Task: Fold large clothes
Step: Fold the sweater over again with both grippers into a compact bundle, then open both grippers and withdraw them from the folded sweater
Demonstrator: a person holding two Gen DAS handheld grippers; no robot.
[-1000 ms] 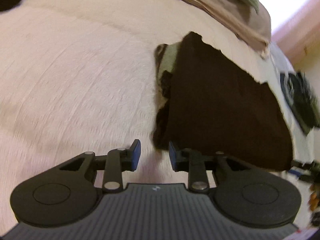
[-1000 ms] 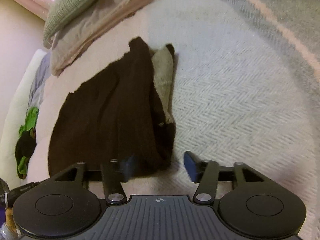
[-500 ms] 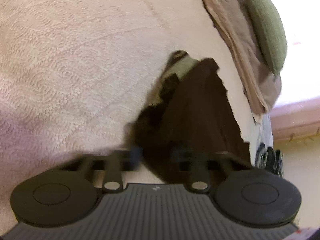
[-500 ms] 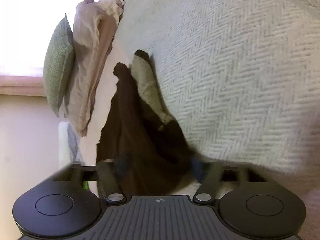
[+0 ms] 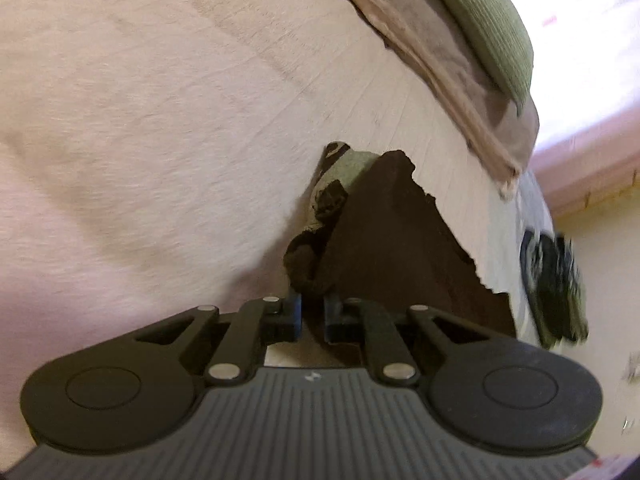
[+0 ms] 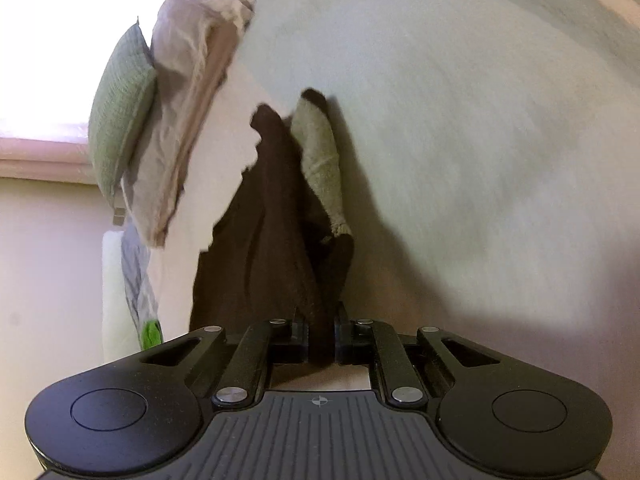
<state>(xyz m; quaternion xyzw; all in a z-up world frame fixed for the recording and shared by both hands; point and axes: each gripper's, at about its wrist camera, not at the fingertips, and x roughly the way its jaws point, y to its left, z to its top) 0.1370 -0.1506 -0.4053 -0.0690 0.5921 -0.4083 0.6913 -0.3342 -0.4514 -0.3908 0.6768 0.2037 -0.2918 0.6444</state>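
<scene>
A dark brown garment (image 5: 392,248) lies on the pale bedspread (image 5: 160,120), with a grey-green patch (image 5: 352,164) showing along its left edge. My left gripper (image 5: 312,312) is shut on a bunched near corner of the garment. In the right wrist view the same dark garment (image 6: 260,248) runs away from me across the bedspread (image 6: 480,120), its grey-green part (image 6: 320,152) on the right side. My right gripper (image 6: 321,340) has a fold of the dark cloth pinched between its pads, and its jaws are still closing on it.
A green pillow (image 5: 488,28) rests on a beige folded blanket (image 5: 432,64) at the far end of the bed; both show again, the pillow (image 6: 120,108) and the blanket (image 6: 188,92). A dark bundle (image 5: 552,284) lies beyond the bed's right edge. A window glows behind.
Both grippers moved onto the garment's near edge, rolled, and closed on dark cloth. A second ago both stood open just short of it. The gripped edge is now bunched up.
</scene>
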